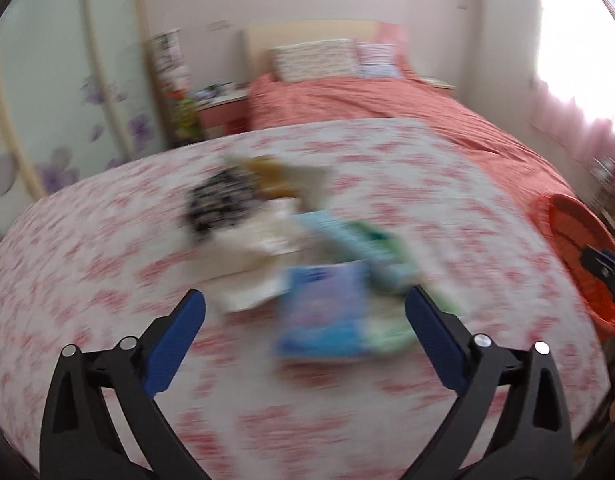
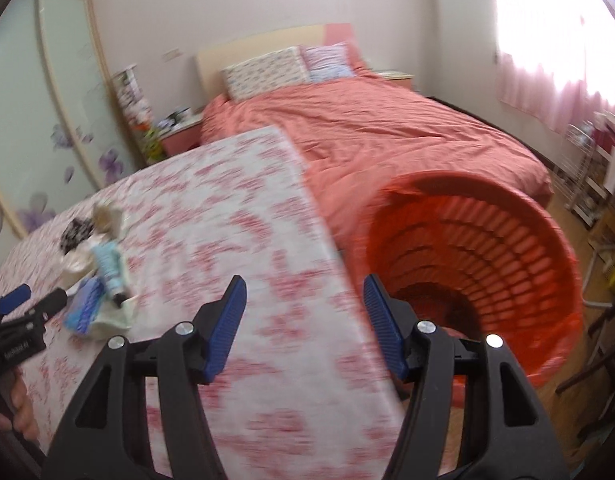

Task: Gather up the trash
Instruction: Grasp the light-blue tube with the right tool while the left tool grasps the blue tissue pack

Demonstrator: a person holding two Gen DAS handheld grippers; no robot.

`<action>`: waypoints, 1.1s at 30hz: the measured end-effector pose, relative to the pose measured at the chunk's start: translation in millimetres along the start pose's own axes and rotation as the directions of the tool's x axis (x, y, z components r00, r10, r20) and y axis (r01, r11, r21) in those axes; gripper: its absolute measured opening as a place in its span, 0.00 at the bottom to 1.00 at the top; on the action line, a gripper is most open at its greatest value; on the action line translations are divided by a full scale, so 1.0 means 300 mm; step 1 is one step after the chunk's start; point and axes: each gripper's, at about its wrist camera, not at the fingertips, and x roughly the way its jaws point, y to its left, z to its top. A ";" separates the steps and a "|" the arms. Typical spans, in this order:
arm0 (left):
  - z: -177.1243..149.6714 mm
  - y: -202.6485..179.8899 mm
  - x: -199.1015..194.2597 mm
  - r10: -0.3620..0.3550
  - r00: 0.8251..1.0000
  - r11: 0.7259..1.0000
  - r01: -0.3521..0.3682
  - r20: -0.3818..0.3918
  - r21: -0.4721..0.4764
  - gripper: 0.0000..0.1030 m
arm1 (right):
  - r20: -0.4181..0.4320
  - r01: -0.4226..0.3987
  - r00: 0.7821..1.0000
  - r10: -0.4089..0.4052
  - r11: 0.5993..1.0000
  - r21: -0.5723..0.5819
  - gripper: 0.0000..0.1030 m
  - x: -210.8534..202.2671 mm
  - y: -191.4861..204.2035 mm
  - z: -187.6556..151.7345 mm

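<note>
jaws of the left gripper [image 1: 305,332] stand spread wide with nothing between the pads, poised just short of the trash pile [image 1: 303,256]; jaws of the right gripper [image 2: 305,328] stand partly apart and likewise empty, over the counter edge beside the red basket [image 2: 547,248]. the trash pile, a blurred heap of wrappers, lies on the counter [image 1: 107,280] under its pink-flowered cloth, well apart from the basket. nearest the left gripper lies a blue packet [image 1: 327,312], flat and probably thin film or card; behind it a pale green wrapper [image 1: 371,240], crumpled white paper [image 1: 259,248] and a black-and-white scrap [image 1: 215,204]. judged by look, all are light, soft and crushable, some perhaps slick, none fragile. a grip across a raised fold or a free edge of the blue packet seems soundest; a flat pinch risks catching the cloth. beyond the pile, away from the basket, stand flowered wardrobe doors [image 1: 67,120]; past the counter lies the bed [image 2: 387,132].
</note>
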 end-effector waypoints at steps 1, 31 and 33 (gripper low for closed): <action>-0.005 0.035 0.006 0.019 1.000 1.000 -0.019 -0.008 -0.015 0.96 | -0.012 -0.016 1.000 0.016 1.000 -0.015 0.56 0.012 0.041 -0.003; -0.104 0.407 0.089 -0.020 0.997 0.976 0.005 -0.071 -0.218 0.96 | -0.223 -0.210 0.962 0.156 0.947 -0.243 0.31 0.314 0.645 -0.004; -0.102 0.398 0.085 -0.033 0.997 0.976 0.018 -0.068 -0.216 0.96 | -0.219 -0.206 0.964 0.152 0.946 -0.251 0.28 0.319 0.653 -0.001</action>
